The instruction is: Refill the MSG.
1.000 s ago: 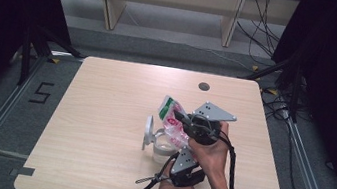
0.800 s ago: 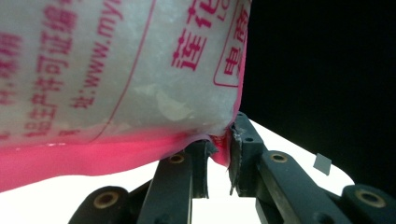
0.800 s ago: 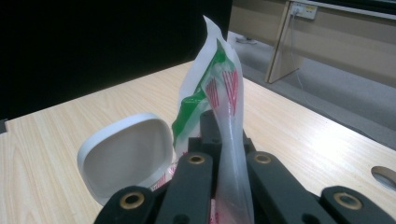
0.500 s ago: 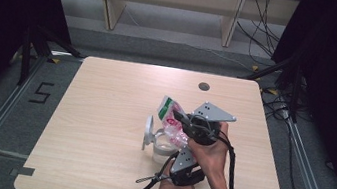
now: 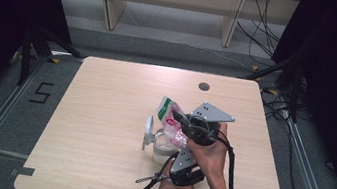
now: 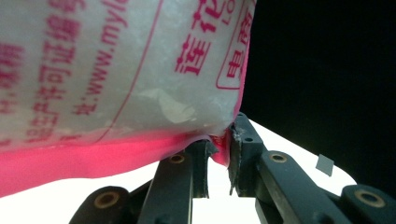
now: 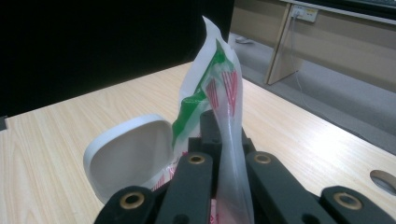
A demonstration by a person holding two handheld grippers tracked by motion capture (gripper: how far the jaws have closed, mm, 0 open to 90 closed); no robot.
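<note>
A clear plastic bag [image 5: 168, 116] with red and green print hangs above a white tub [image 5: 163, 146] whose lid [image 5: 147, 132] stands open at its left. My right gripper [image 5: 178, 117], under its grey plate, is shut on the bag's upper part. In the right gripper view the bag [image 7: 219, 79] rises from between the closed jaws of the gripper [image 7: 217, 122], with the lid [image 7: 128, 154] behind. My left gripper [image 5: 177, 145] comes up from below. In the left gripper view it [image 6: 219, 148] pinches the bag's [image 6: 116, 70] red bottom edge.
The wooden table [image 5: 102, 115] has bare room left of and behind the tub. A round cable hole [image 5: 203, 86] lies near the far edge. Black cables trail from both grippers toward the front edge. Shelf legs and floor cables stand beyond the table.
</note>
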